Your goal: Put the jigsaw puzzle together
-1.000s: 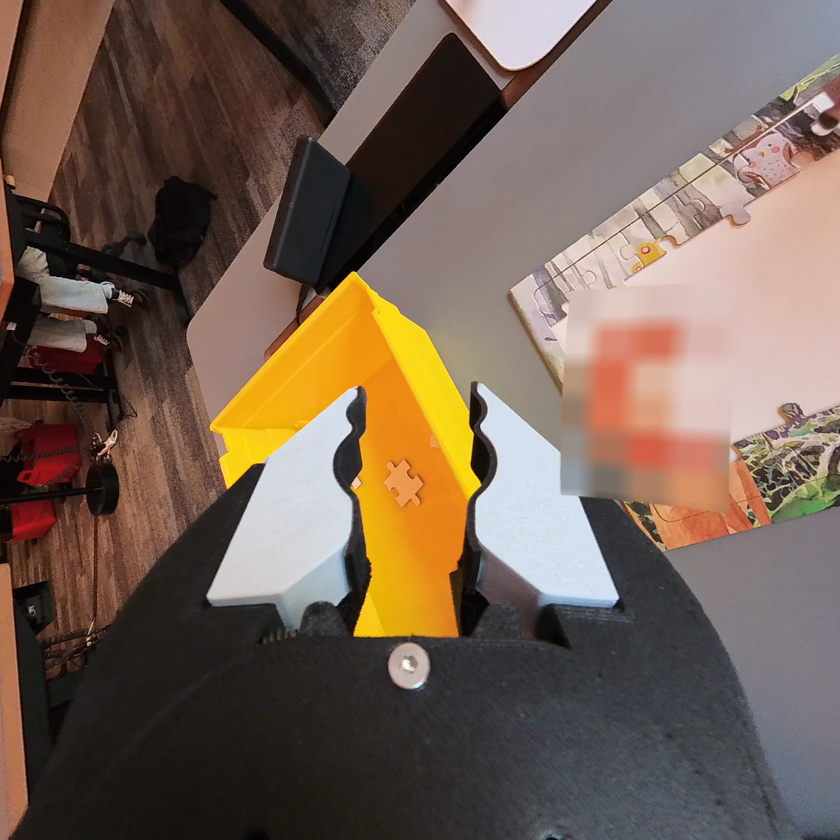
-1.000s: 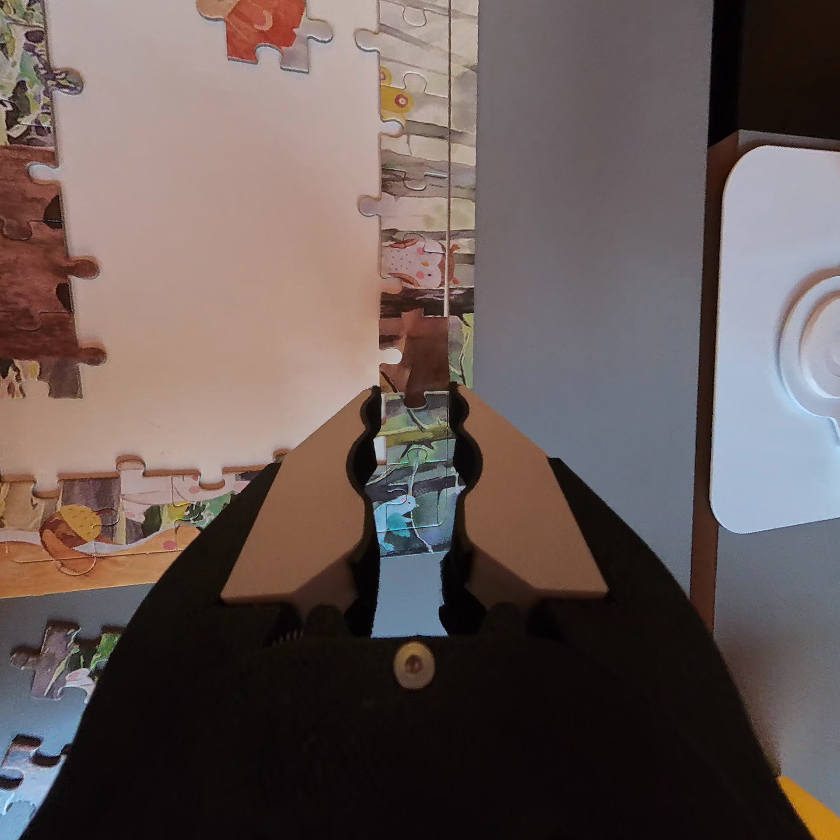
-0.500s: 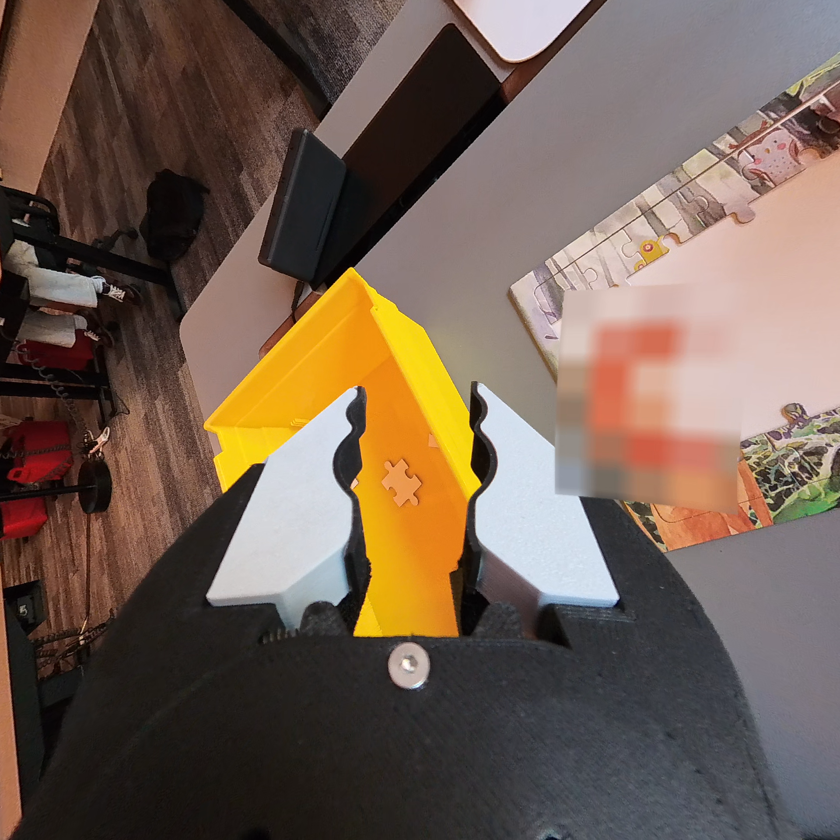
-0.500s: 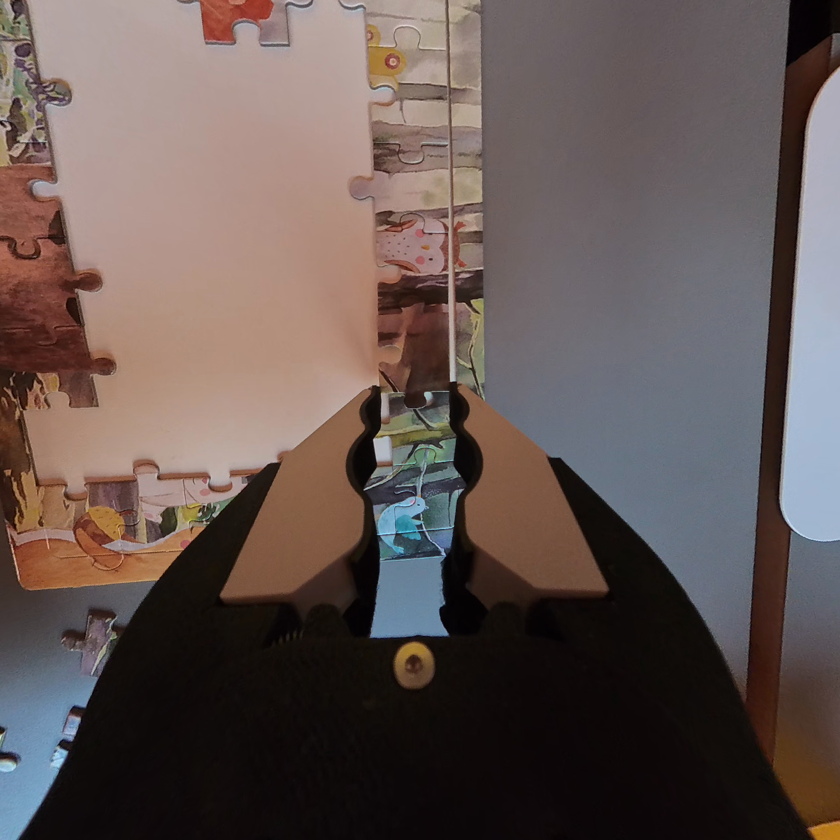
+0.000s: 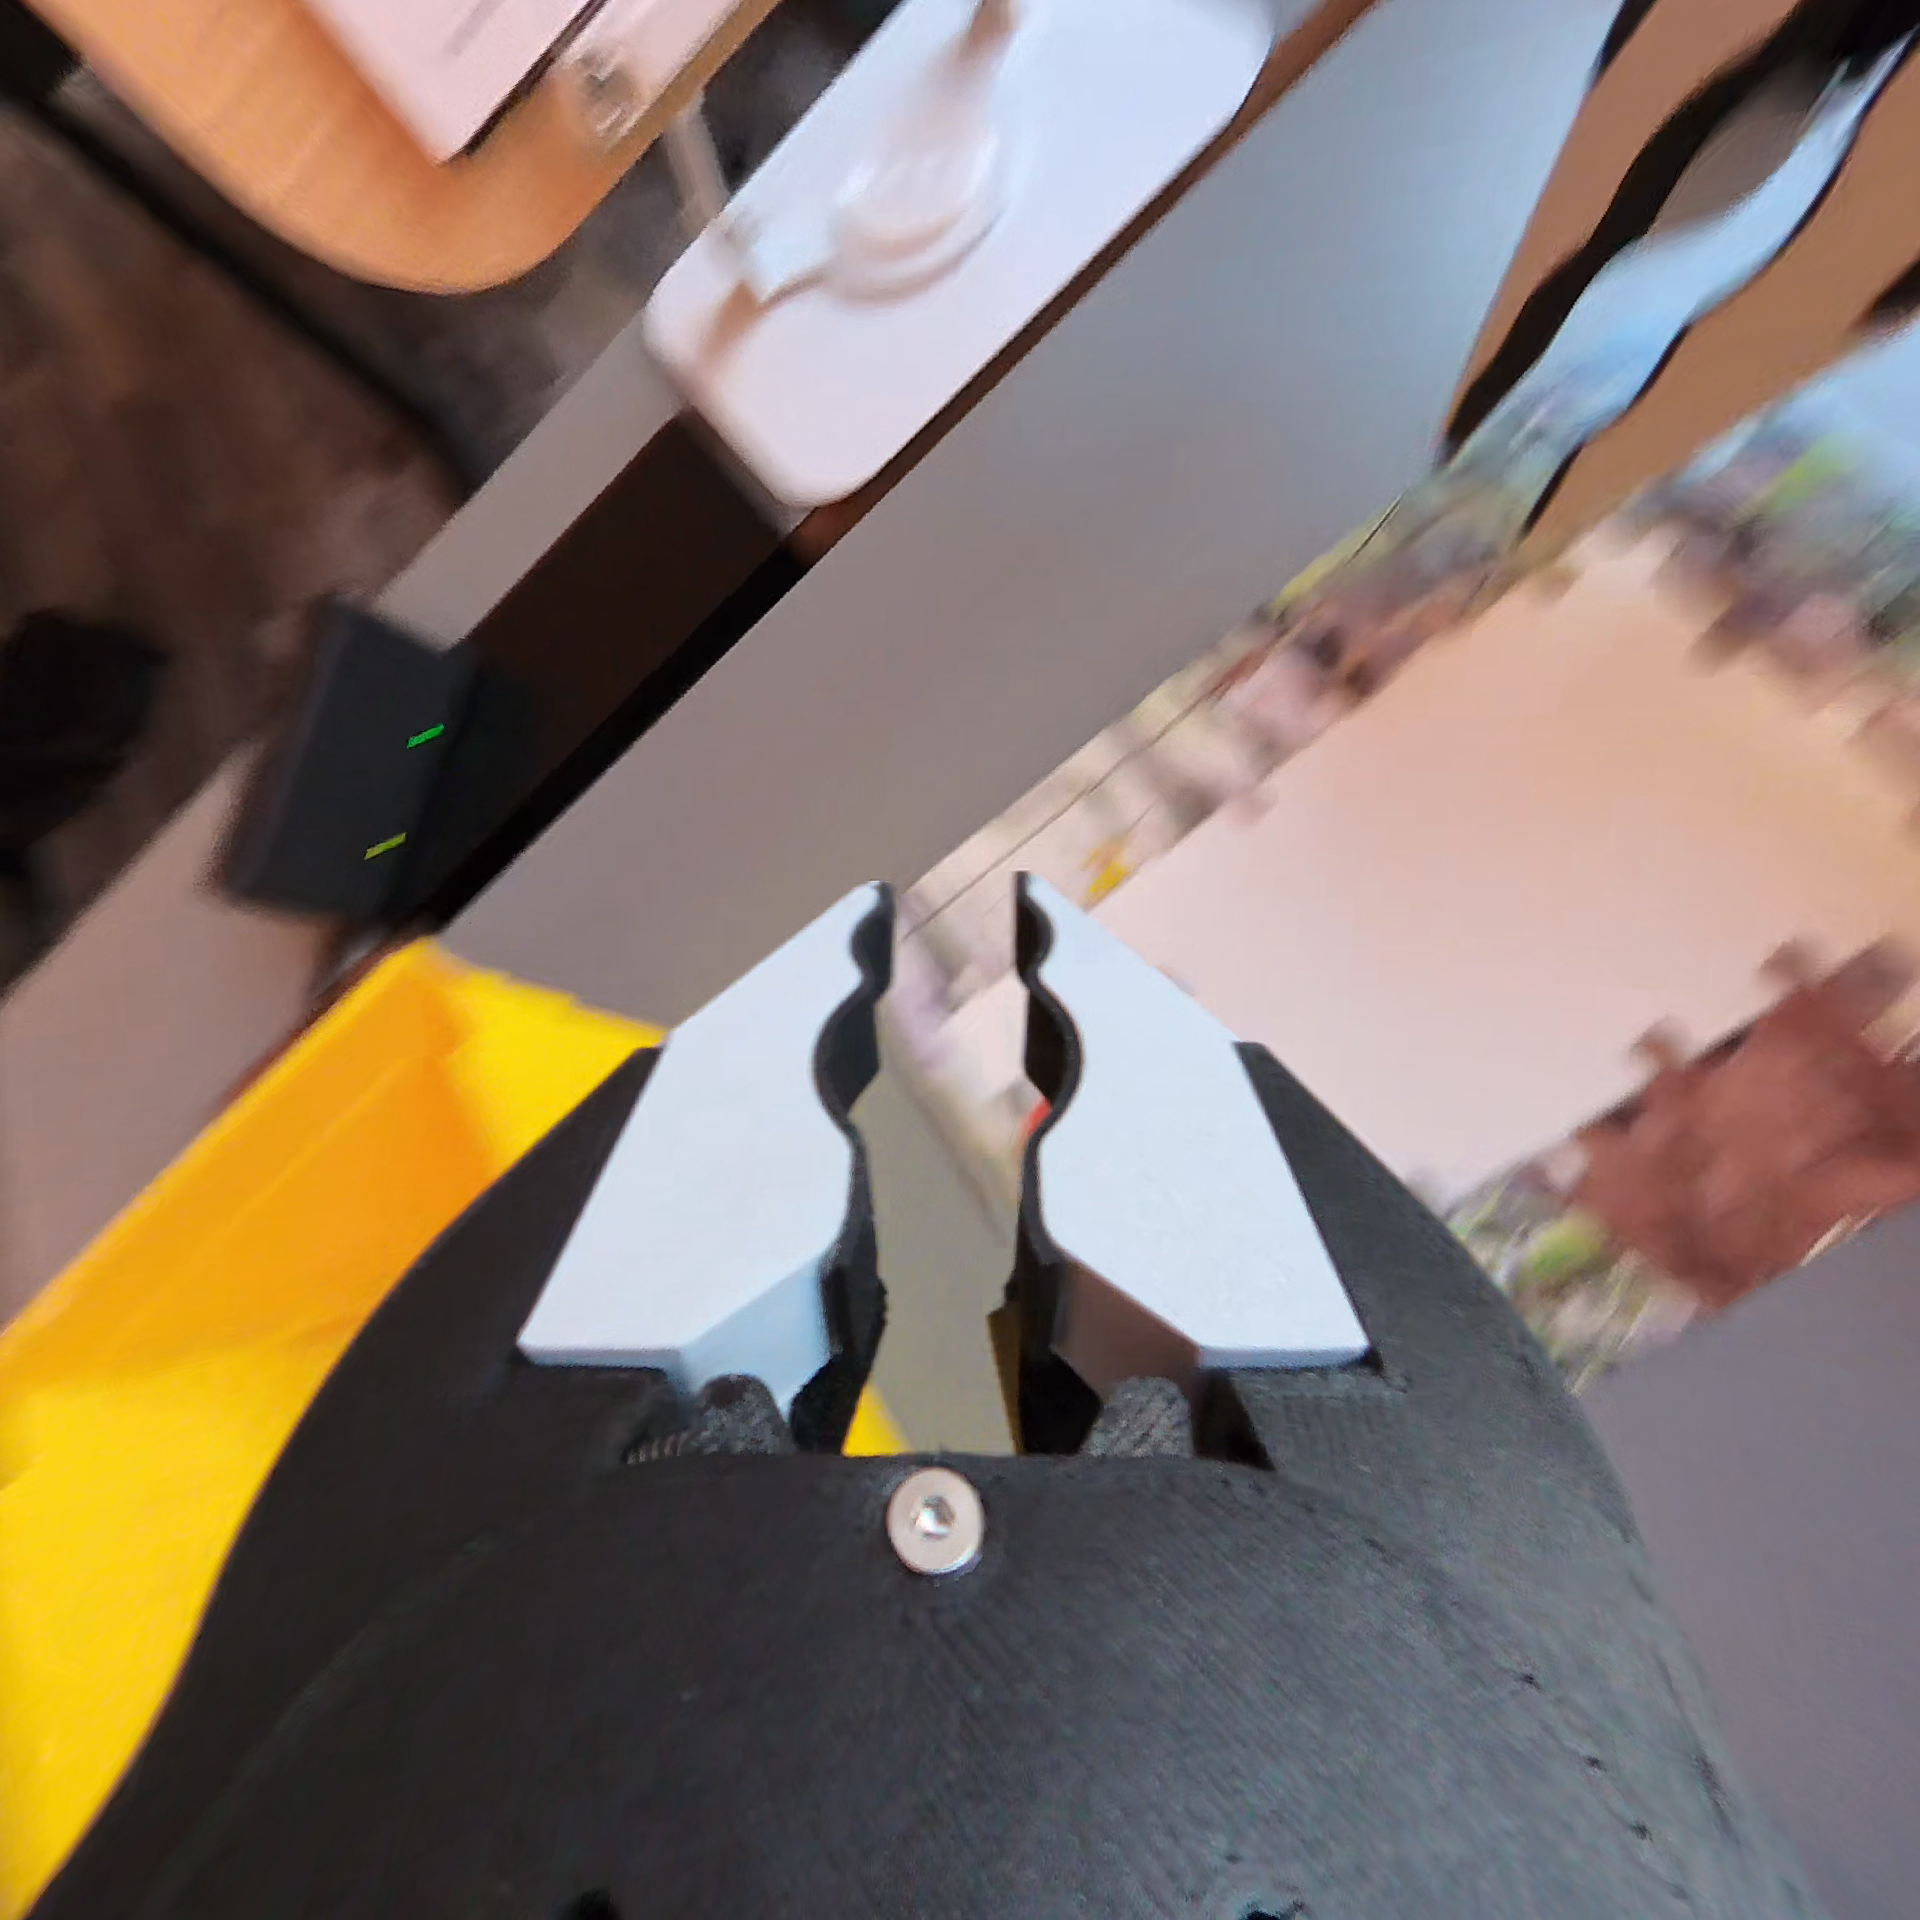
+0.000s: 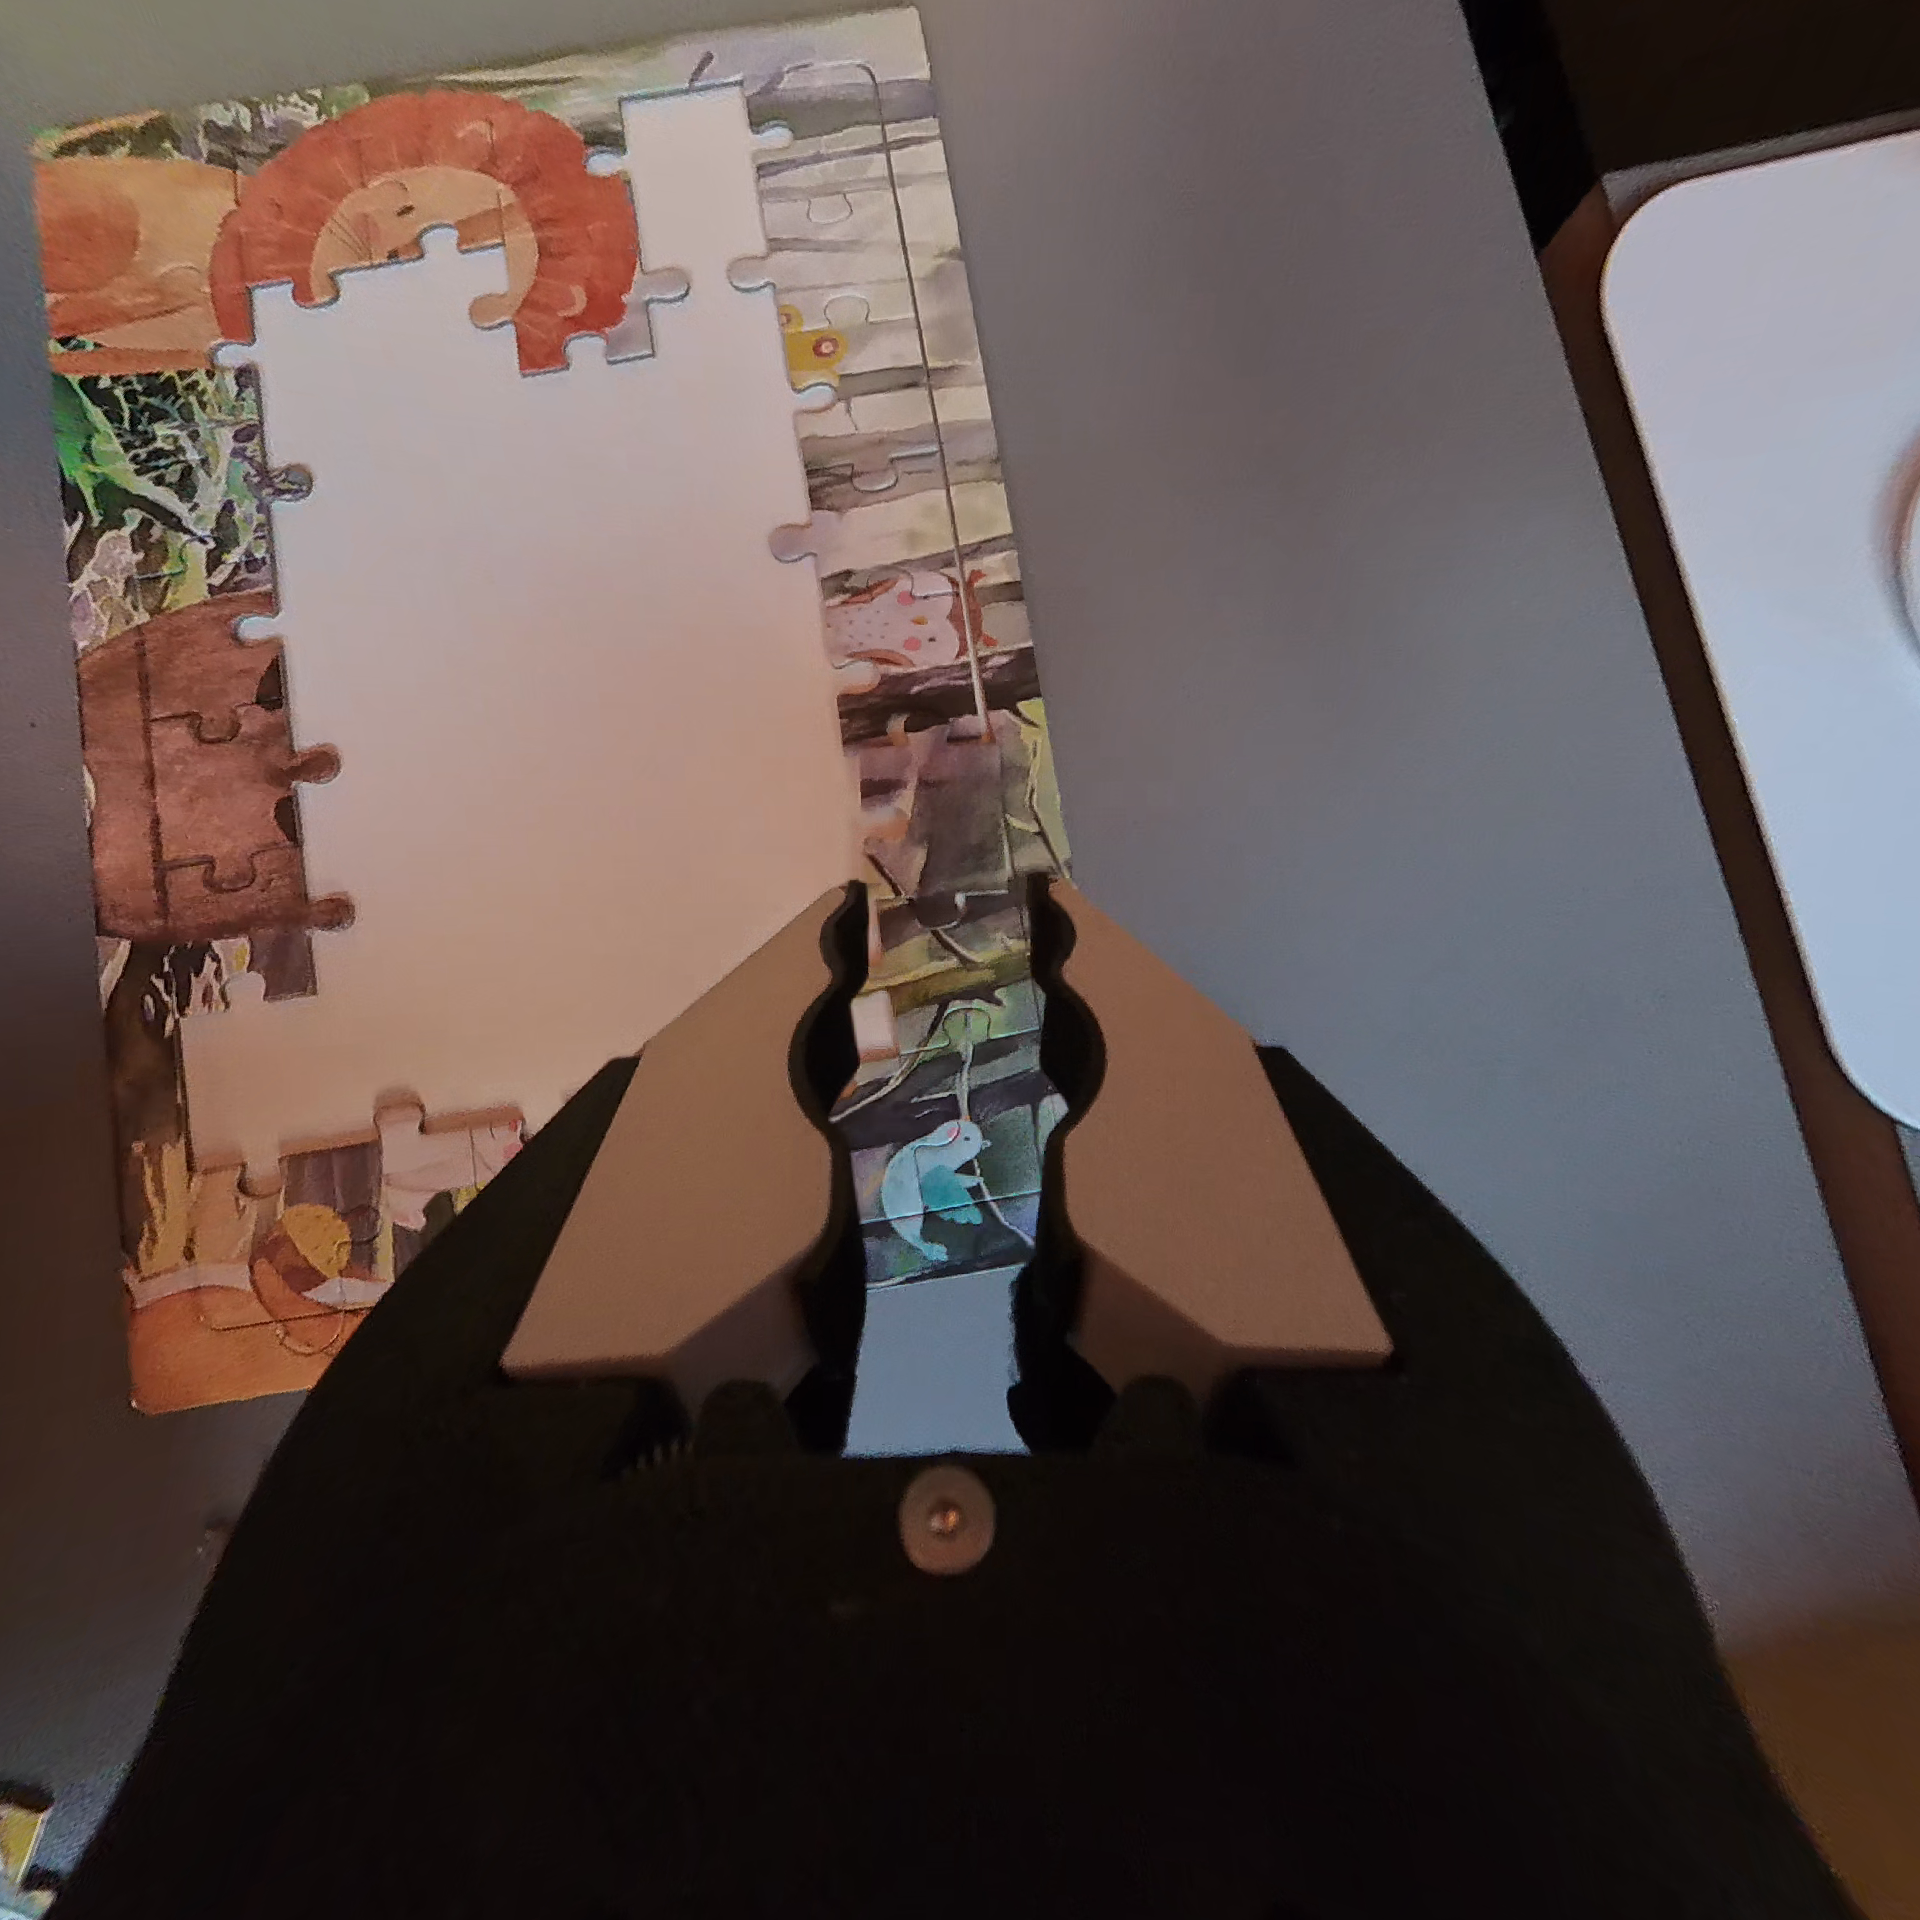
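Left wrist view is smeared by motion. At its left edge sits the yellow bin (image 5: 208, 1247) on the grey worktop (image 5: 935, 623); I judge it holds the spare pieces, kept at the worktop's edge within easy reach. The left tongs (image 5: 954, 914) are released, with a gap between the fingers and nothing in it. A second ago they pointed straight down into the bin at a loose tan piece; now the bin has slid off to the left and the tongs aim at the near corner of the jigsaw puzzle (image 5: 1507, 852), seemingly without having lifted anything. The other tool shows blurred at the upper right.

Right wrist view shows the jigsaw puzzle (image 6: 520, 644) lying flat on the worktop (image 6: 1299, 520), its border largely joined around a bare white middle, which reads as edge-first assembly. The right tongs (image 6: 948, 894) are also released and empty, hovering over the puzzle's right border strip. Compared with earlier, far more of the puzzle is in sight, the lion at the top included, so this tool has pulled back. A white pad (image 6: 1766, 520) lies at far right.
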